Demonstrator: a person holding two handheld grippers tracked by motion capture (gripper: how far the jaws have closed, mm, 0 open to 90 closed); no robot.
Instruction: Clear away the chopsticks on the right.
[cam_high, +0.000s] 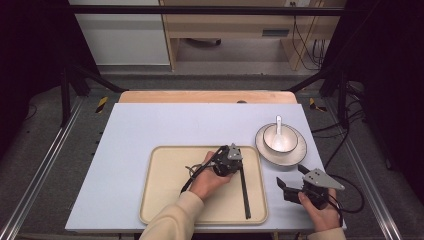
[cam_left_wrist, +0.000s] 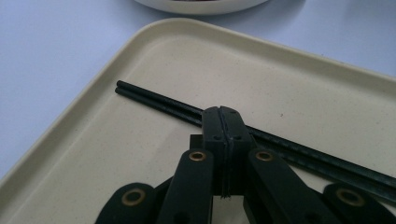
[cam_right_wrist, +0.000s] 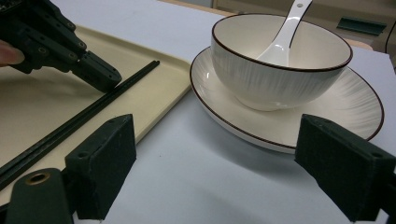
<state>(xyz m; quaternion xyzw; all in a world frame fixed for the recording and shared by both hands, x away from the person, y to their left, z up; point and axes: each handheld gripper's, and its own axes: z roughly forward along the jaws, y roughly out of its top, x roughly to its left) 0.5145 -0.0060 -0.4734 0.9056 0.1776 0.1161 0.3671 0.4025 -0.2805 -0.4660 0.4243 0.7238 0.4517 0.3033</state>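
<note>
Beige tray (cam_high: 165, 200), smooth, round-cornered, near the tabletop's front edge. Left gripper (cam_high: 239, 162): fingers pressed together, tips on or just over two slim black chopsticks (cam_high: 244, 192) lying along the tray's right side. Right gripper (cam_high: 283, 186): fingers spread, empty. Right edge: ribbed white bowl (cam_high: 280, 138), spoon (cam_high: 278, 125), plate (cam_high: 295, 157).

grey carpet floor (cam_high: 60, 150), wooden desk (cam_high: 240, 27) behind, dark frame bars (cam_high: 200, 10).

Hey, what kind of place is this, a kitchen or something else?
Probably a lab or recording workspace, not a kitchen: the table sits inside a black metal frame, cables trail across the floor, and a person holds the left gripper over a staged tray.
</note>
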